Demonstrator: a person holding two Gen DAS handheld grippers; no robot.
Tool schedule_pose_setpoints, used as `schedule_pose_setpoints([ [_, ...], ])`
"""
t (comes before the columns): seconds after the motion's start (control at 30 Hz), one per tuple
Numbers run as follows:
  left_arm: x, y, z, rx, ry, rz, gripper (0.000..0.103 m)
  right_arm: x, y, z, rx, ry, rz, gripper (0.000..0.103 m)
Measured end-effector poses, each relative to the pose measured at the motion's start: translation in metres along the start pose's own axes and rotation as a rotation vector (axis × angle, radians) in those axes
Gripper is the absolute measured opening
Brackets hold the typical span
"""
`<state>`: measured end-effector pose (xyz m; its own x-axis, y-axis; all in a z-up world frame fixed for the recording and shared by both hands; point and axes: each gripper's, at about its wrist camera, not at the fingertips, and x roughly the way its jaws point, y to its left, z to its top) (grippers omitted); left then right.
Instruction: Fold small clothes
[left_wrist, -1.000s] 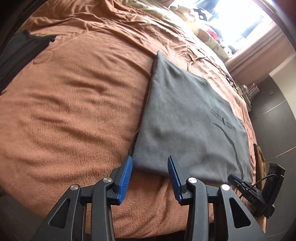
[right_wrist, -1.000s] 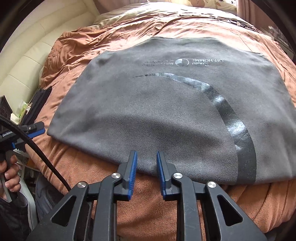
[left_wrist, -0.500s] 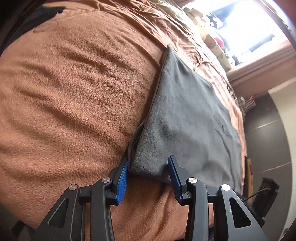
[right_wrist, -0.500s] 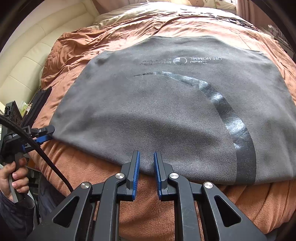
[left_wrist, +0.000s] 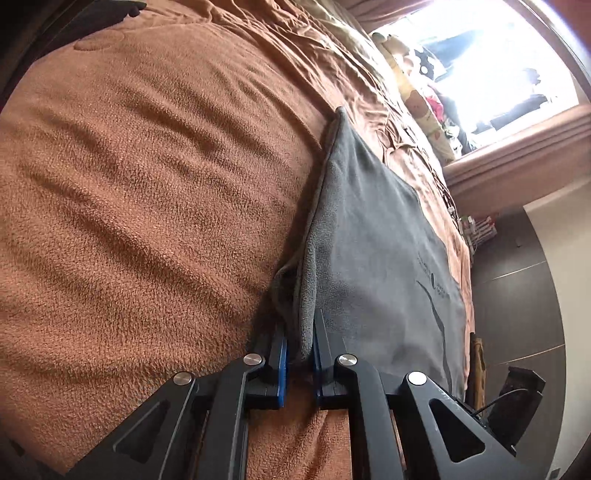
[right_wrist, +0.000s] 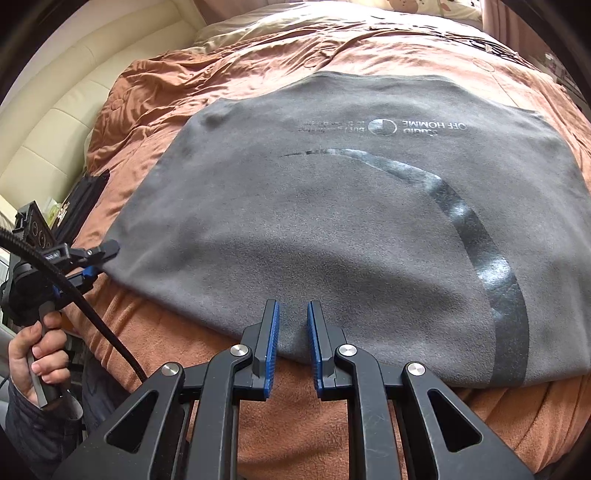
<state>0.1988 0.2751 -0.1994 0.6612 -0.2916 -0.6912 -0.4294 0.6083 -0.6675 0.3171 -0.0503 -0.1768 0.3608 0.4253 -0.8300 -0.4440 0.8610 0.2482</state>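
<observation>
Home bedroom, bed under a brown blanket (left_wrist: 155, 206), cream padded headboard (right_wrist: 62, 122), bright window (left_wrist: 491, 66)
</observation>
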Motion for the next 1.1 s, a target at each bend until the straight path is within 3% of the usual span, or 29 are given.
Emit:
schedule_pose_setpoints([
  [0.23,-0.007,-0.006,-0.002,-0.009,-0.035,0.004,0.009,0.012,-0.01,0.023,0.029,0.008,-0.028,0.012],
  [0.37,-0.007,-0.007,-0.005,-0.022,-0.047,0.005,0.009,0.019,-0.015,0.038,0.042,0.01,-0.034,0.006],
  [1.1,-0.011,0.013,-0.012,-0.177,-0.038,0.005,0.009,0.063,-0.06,0.132,0.096,0.026,-0.038,0.004],
])
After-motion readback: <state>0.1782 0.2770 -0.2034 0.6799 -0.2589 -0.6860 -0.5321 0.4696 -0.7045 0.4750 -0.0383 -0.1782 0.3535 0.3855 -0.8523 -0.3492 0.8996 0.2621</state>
